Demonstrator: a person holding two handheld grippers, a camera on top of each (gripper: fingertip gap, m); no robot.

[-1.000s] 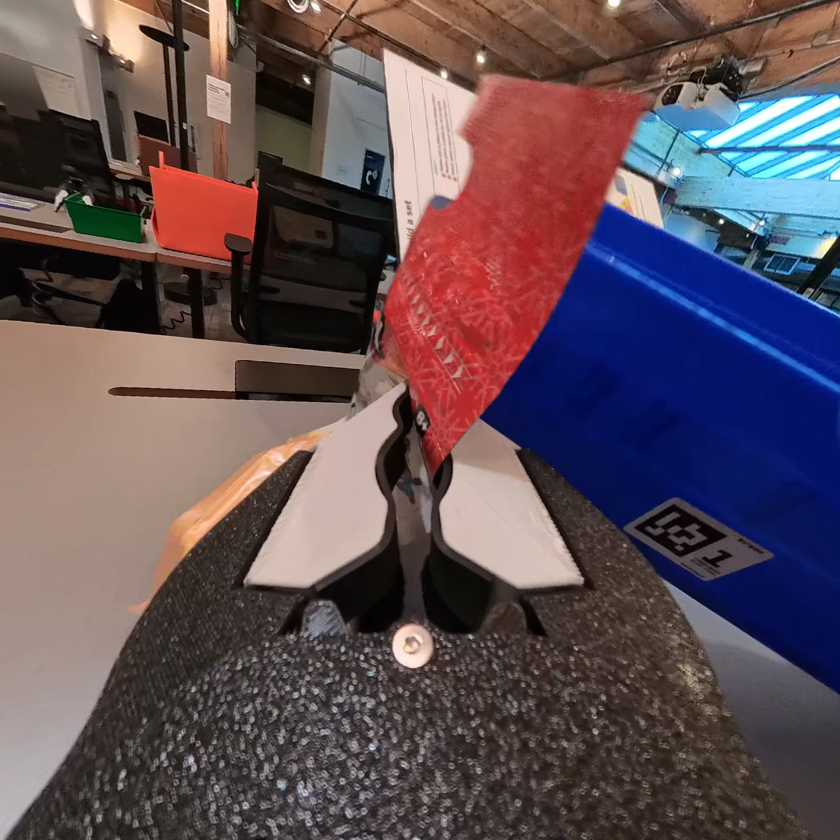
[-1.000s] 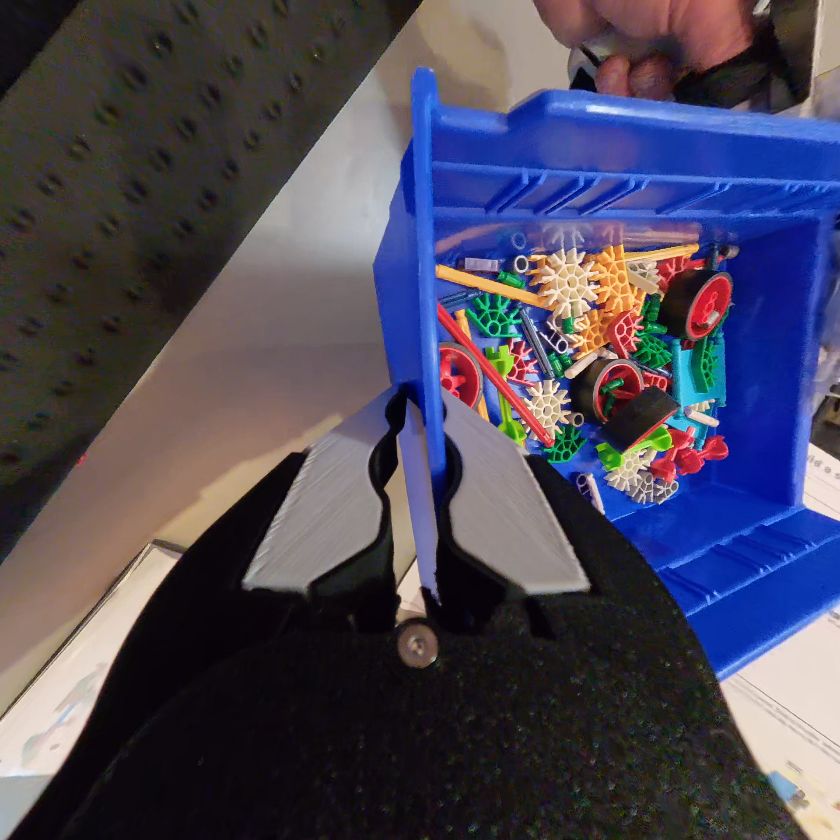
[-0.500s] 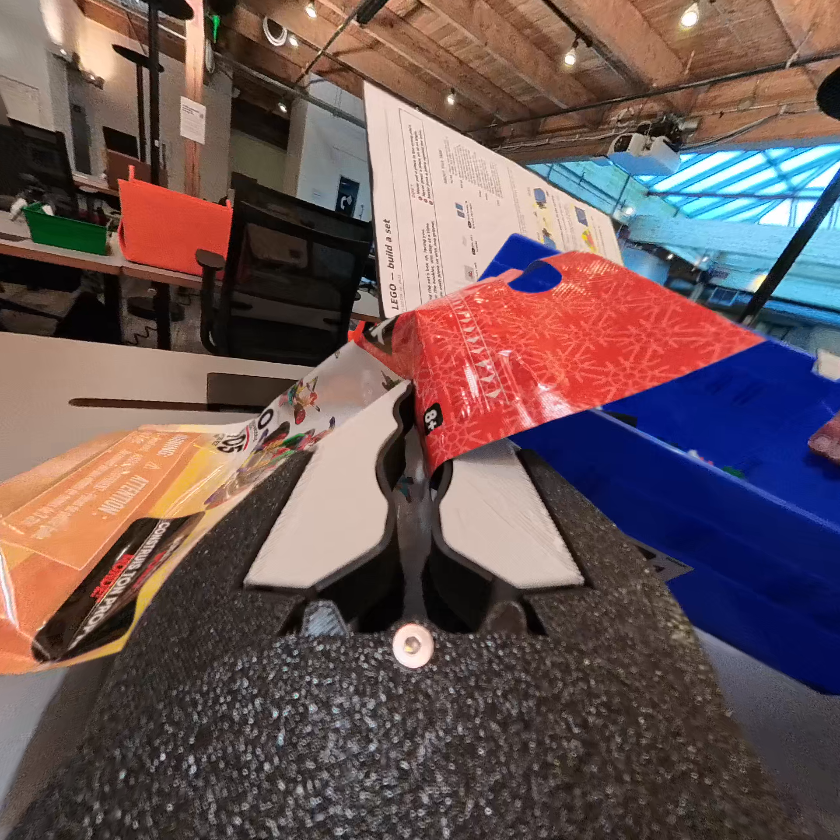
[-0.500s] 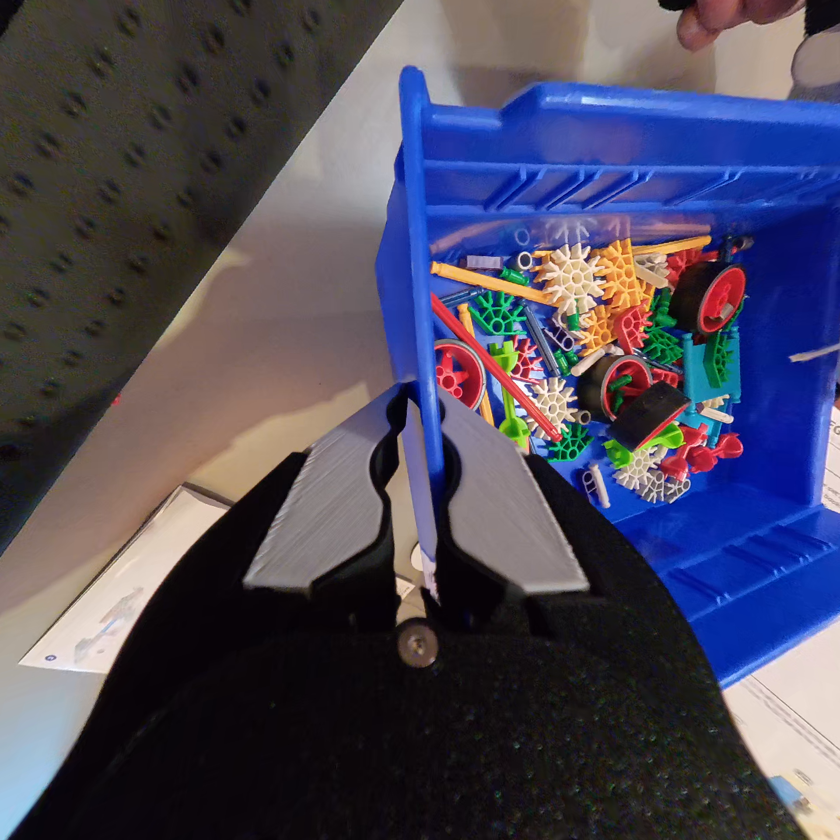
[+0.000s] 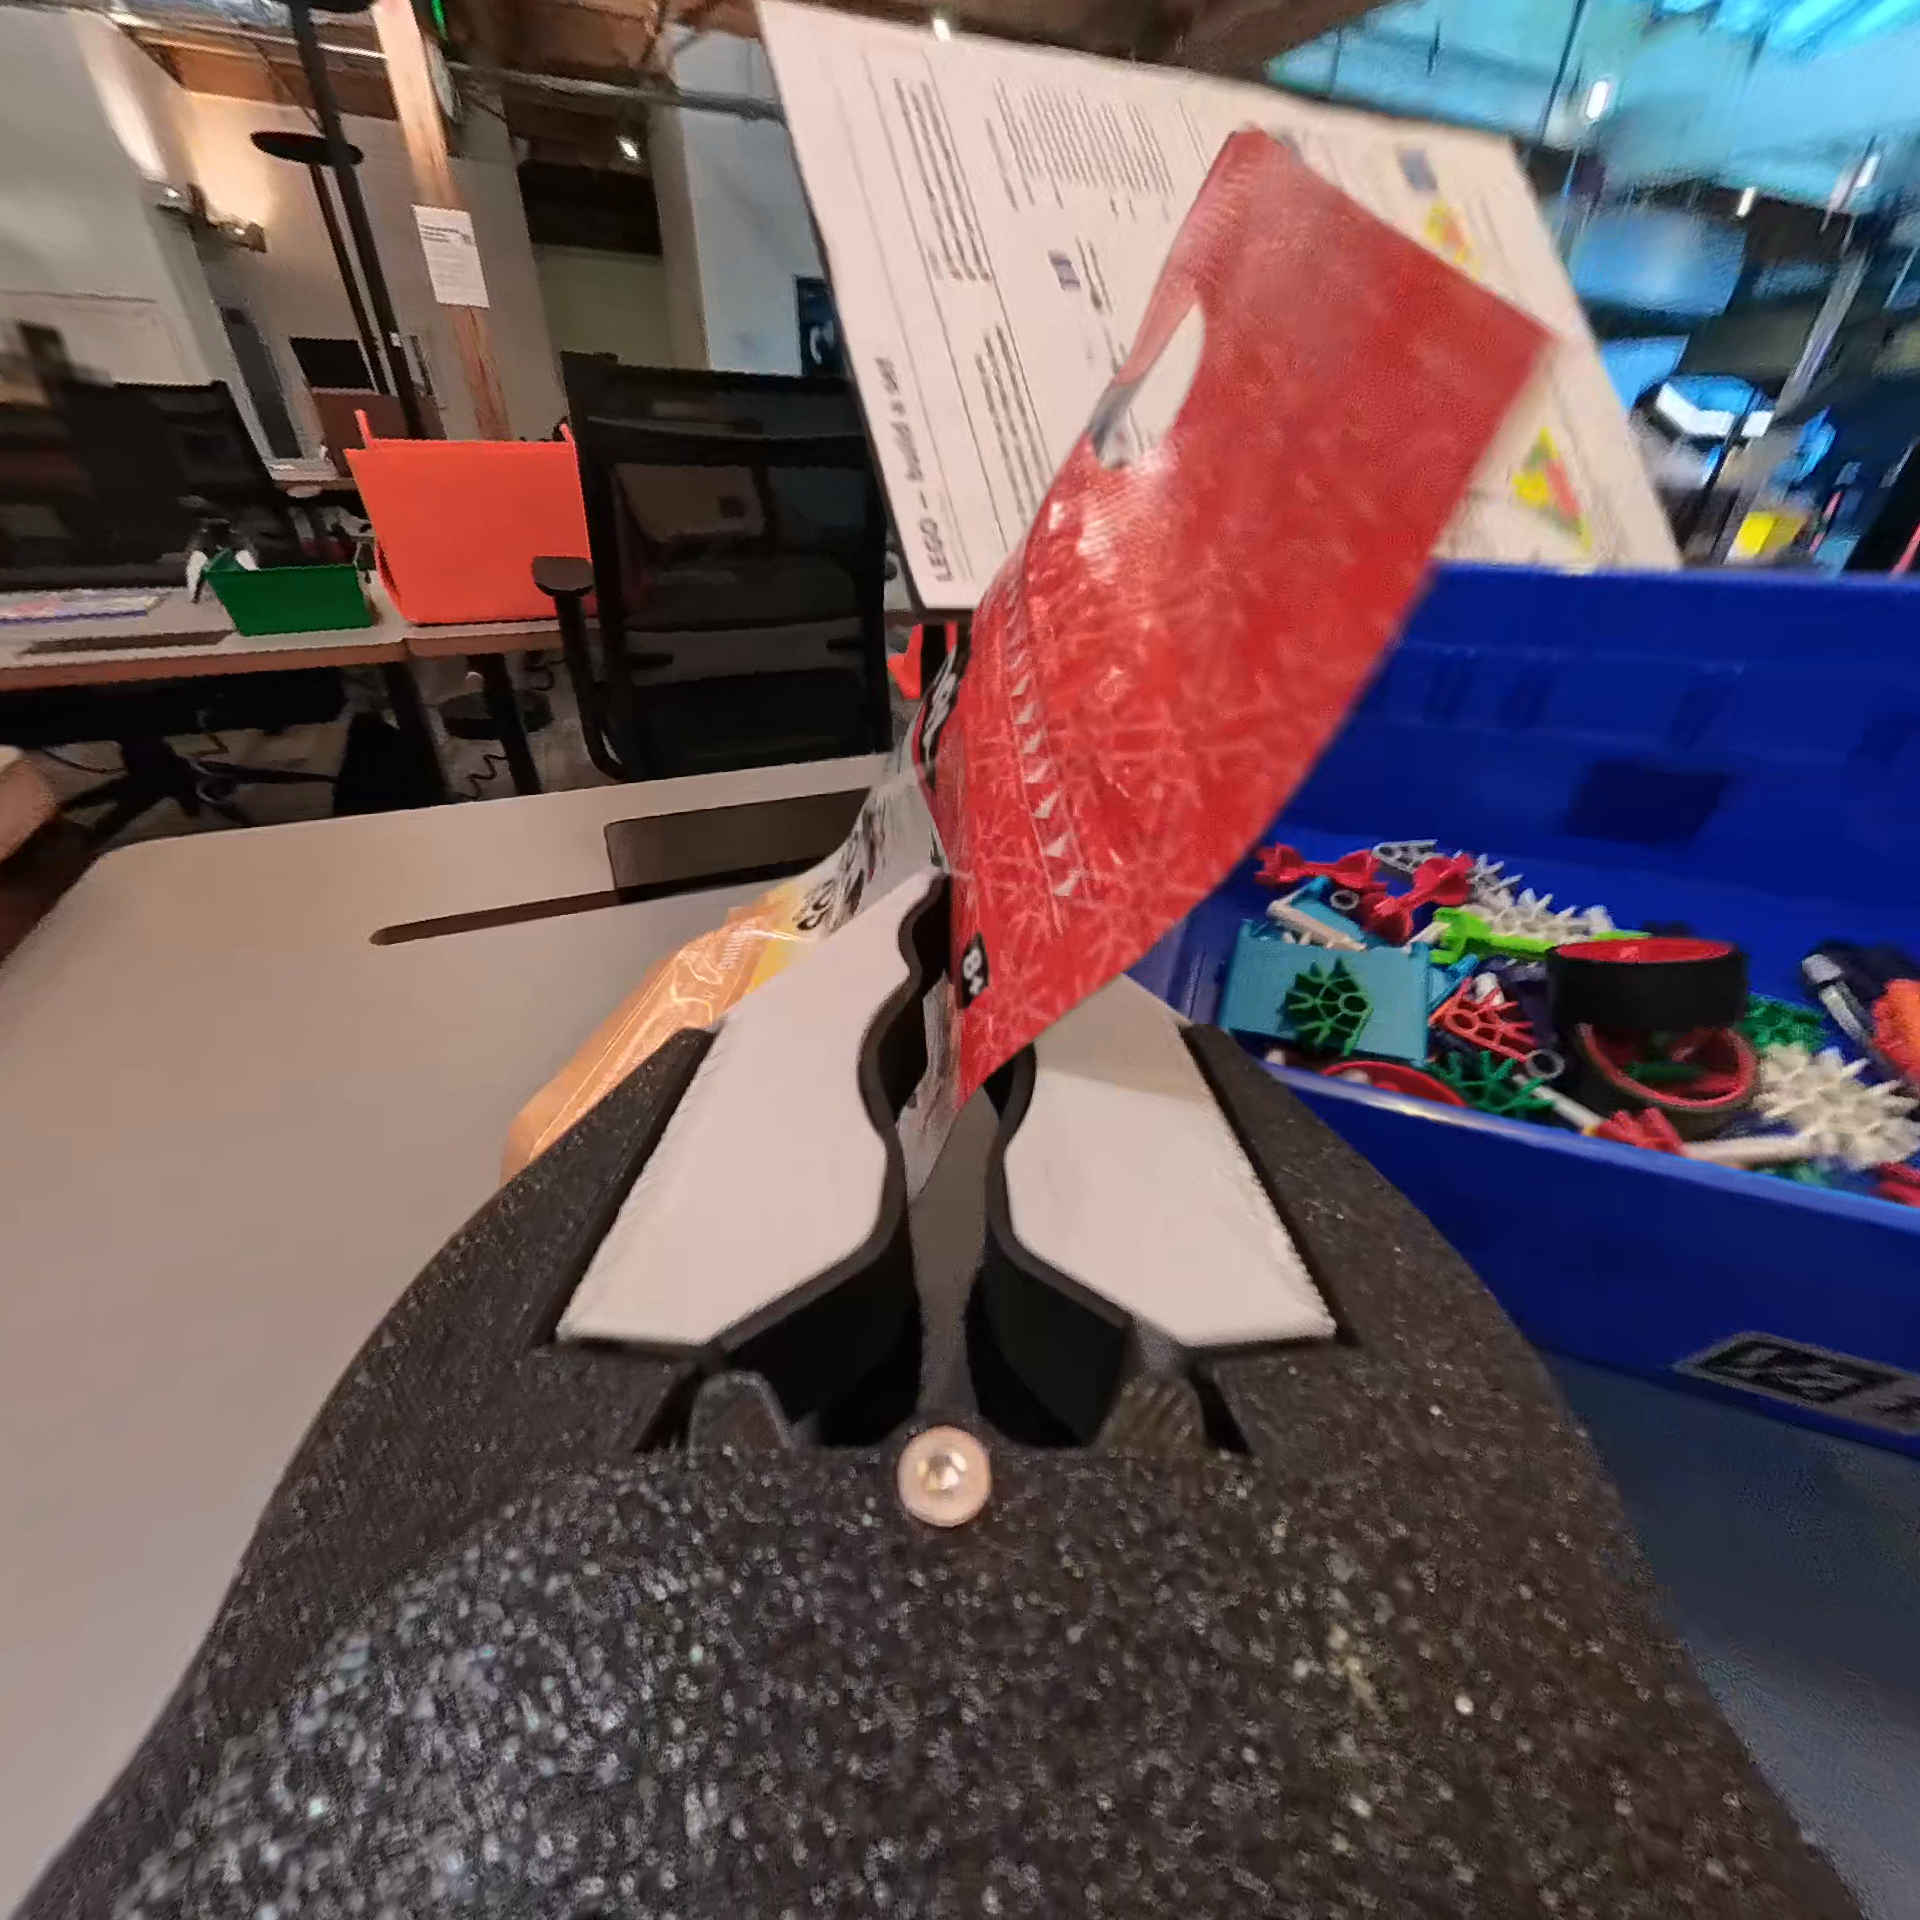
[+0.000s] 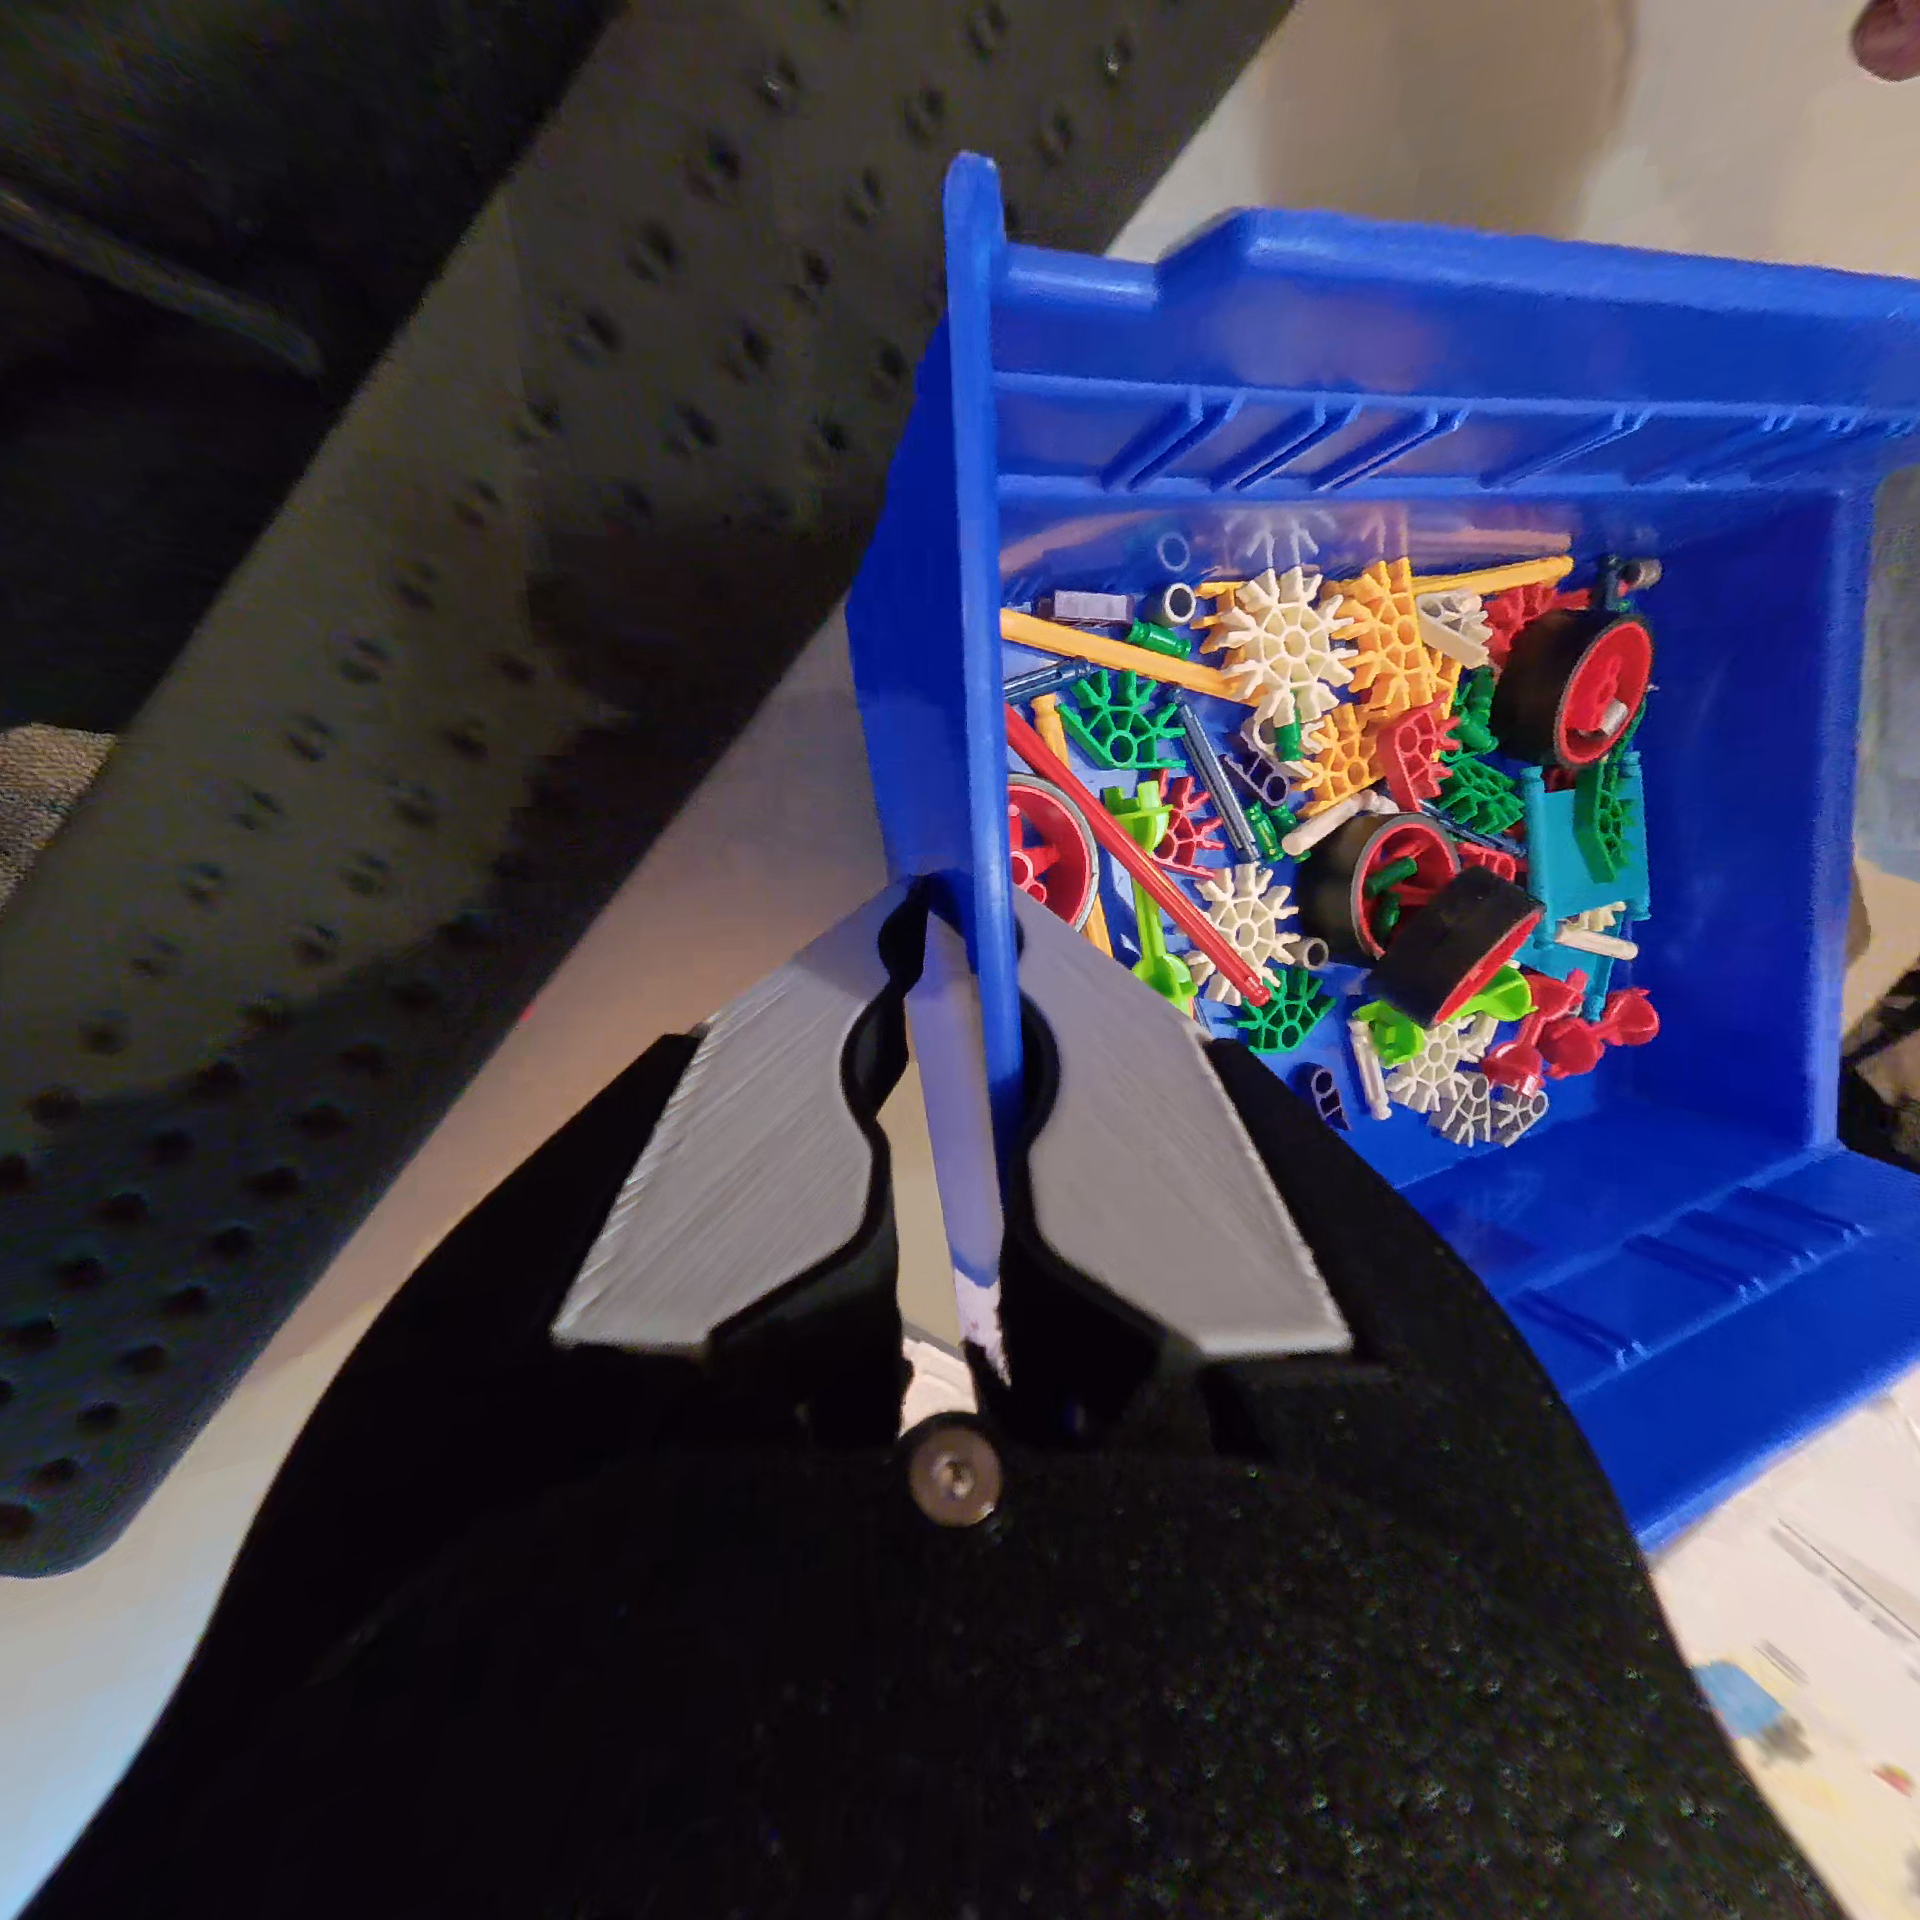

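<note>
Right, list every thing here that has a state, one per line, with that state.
Left gripper: jaws shut on the red bag.
Red bag: raised, tilted over the bin's edge.
Right gripper: jaws shut on the blue bin's side wall.
Blue bin: open-topped, tipped up, toy pieces piled inside.
Office chair: unoccupied.

Pale table bears blue bin and printed sheets

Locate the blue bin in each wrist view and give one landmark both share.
Left wrist view: the blue bin fills the right side, beside the red packet.
Right wrist view: the bin sits centre-right, tilted, its side wall clamped in the right tool.
Shared landmark: black-and-red wheels inside.
</note>
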